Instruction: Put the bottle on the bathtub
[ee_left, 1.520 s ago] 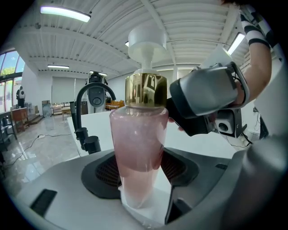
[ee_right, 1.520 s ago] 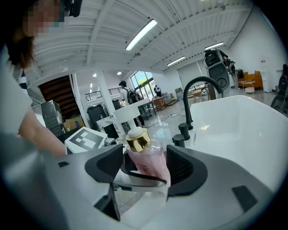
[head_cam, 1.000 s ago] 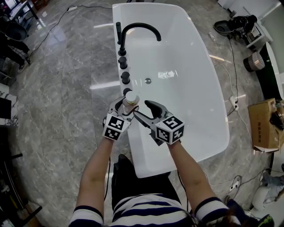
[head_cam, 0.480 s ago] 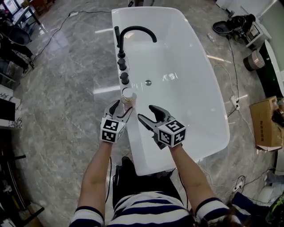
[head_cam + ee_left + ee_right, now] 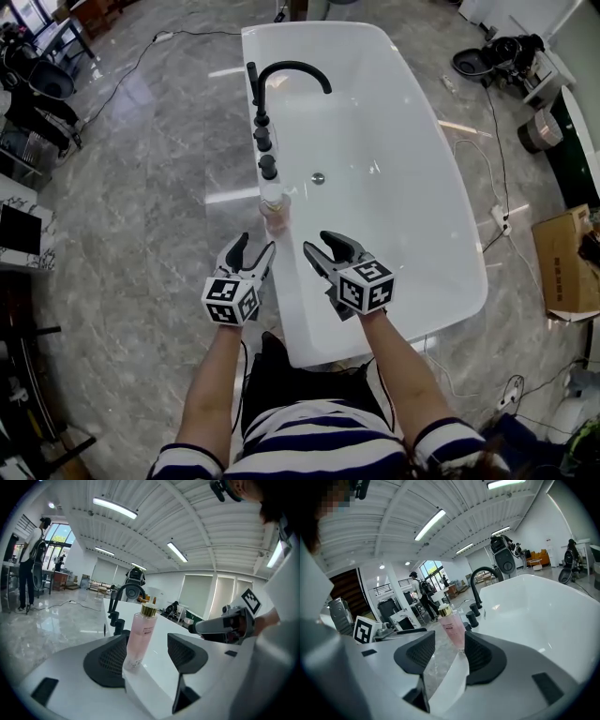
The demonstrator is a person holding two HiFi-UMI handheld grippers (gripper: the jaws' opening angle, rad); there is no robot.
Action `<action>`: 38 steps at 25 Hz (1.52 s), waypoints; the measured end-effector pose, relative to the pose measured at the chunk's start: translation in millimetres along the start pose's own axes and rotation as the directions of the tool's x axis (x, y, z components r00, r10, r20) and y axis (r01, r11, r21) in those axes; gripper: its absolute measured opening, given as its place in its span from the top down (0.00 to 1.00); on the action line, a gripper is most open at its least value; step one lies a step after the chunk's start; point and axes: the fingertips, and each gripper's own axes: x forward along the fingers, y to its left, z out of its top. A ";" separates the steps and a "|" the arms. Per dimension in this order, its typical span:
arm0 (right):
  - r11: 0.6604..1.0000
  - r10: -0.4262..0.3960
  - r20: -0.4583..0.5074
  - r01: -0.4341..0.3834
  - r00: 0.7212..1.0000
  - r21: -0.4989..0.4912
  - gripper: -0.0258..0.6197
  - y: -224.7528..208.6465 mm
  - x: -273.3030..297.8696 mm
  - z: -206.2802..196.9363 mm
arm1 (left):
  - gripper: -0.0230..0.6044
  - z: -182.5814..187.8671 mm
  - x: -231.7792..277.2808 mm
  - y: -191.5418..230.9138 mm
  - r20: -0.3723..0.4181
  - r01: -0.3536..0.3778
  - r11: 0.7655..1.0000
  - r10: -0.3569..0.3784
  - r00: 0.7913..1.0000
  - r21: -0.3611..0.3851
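Observation:
A pink bottle (image 5: 274,210) with a gold cap stands upright on the left rim of the white bathtub (image 5: 441,225), just this side of the black tap knobs. My left gripper (image 5: 253,251) is open and sits a little short of the bottle, apart from it. In the left gripper view the bottle (image 5: 140,637) rises beyond the open left gripper (image 5: 147,656). My right gripper (image 5: 319,247) is open over the tub's near end, empty. The right gripper view shows the bottle (image 5: 453,628) ahead of the right gripper (image 5: 449,651).
A black arched faucet (image 5: 286,75) and several black knobs (image 5: 266,150) line the tub's left rim beyond the bottle. A drain (image 5: 318,177) lies in the tub floor. Marble floor surrounds the tub. Cables, a cardboard box (image 5: 567,262) and equipment lie at the right.
My left gripper has let go of the bottle, opened and drawn back toward me. The bottle now stands alone on the rim. The right gripper stayed open and shifted slightly.

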 end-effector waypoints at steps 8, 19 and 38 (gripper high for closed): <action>1.000 -0.014 0.022 0.014 1.000 0.020 0.68 5.1 -16.7 -1.4 | 0.60 15.1 -32.6 -25.4 0.035 -0.007 0.998 0.009 0.999 -0.062; 0.999 -0.028 0.033 0.027 0.999 0.039 0.77 14.2 -41.6 -12.3 | 0.81 12.8 -67.9 -55.8 0.001 -0.025 0.994 0.025 1.000 -0.108; 0.997 -0.067 -0.020 0.067 0.998 0.024 0.92 25.9 -76.2 -29.5 | 0.86 0.6 -97.1 -81.1 -0.048 -0.096 0.985 0.090 0.995 -0.145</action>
